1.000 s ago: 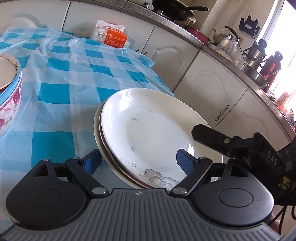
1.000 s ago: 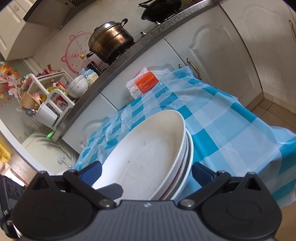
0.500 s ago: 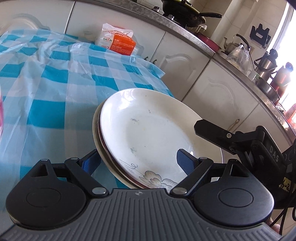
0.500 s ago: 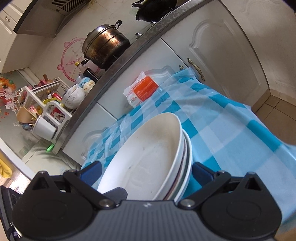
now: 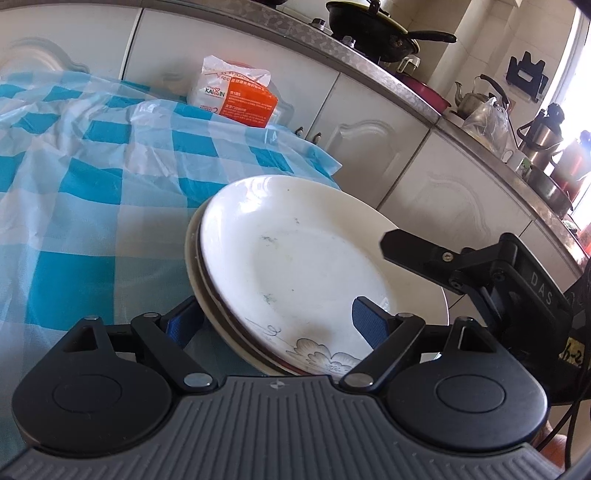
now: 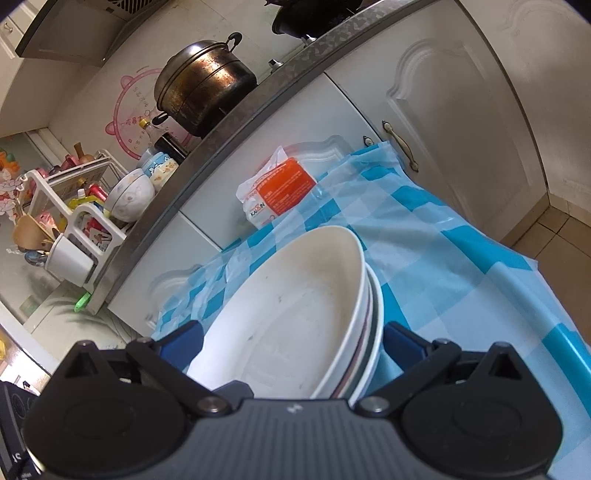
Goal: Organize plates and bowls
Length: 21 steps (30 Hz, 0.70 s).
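Observation:
A stack of white plates (image 5: 295, 266) with a flower print on the top one hangs tilted above the blue-checked tablecloth (image 5: 92, 206). My left gripper (image 5: 273, 325) is shut on the stack's near rim, one blue pad under it and one on top. My right gripper (image 6: 291, 341) is shut on the opposite rim of the same stack (image 6: 295, 317). The right gripper's black body (image 5: 480, 266) shows at the right of the left wrist view.
An orange-and-white packet (image 5: 236, 94) lies at the table's far edge against white cabinets (image 5: 424, 177). On the counter stand a black pan (image 5: 373, 27), a kettle (image 5: 476, 96), thermoses (image 5: 543, 136), a big steel pot (image 6: 203, 86) and a dish rack (image 6: 70, 218).
The plate stack, held by both grippers, has moved toward the cabinets and the packet. The pink-flowered bowl at the left has left the left wrist view.

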Tool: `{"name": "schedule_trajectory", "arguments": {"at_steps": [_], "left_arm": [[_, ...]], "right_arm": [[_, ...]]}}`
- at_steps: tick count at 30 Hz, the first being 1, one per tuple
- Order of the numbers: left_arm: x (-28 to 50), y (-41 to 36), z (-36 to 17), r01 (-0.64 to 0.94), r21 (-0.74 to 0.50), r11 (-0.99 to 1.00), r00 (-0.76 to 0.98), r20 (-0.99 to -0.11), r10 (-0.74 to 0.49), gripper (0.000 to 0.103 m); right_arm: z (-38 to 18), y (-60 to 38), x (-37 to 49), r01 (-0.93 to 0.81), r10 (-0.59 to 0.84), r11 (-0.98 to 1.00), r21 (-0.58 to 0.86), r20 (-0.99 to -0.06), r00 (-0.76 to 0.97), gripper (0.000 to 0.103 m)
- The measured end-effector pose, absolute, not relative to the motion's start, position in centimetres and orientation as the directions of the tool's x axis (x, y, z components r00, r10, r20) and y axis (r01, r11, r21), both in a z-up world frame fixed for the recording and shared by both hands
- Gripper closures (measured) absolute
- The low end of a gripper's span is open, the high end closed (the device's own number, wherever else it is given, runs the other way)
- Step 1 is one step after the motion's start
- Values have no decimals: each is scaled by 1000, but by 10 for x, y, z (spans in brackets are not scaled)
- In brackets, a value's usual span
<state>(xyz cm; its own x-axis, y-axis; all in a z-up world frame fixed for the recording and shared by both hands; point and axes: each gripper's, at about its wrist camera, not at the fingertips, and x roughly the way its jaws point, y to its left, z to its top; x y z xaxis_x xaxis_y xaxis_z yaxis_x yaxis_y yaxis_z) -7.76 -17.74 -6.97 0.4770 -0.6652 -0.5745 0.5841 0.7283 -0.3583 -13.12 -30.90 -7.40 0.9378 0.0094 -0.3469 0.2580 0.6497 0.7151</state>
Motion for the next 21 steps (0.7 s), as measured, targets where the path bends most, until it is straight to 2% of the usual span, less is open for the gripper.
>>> {"name": "schedule_trajectory", "arguments": {"at_steps": [12, 21], "left_arm": [[-118, -126, -36, 568, -323, 757, 527, -563, -636, 0], [-159, -68, -2, 551, -214, 806, 606, -561, -564, 0]], "right_arm": [[-34, -274, -199, 374, -166, 699, 610, -370, 914, 1], [-1, -208, -222, 383, -225, 780, 495, -348, 910, 1]]}}
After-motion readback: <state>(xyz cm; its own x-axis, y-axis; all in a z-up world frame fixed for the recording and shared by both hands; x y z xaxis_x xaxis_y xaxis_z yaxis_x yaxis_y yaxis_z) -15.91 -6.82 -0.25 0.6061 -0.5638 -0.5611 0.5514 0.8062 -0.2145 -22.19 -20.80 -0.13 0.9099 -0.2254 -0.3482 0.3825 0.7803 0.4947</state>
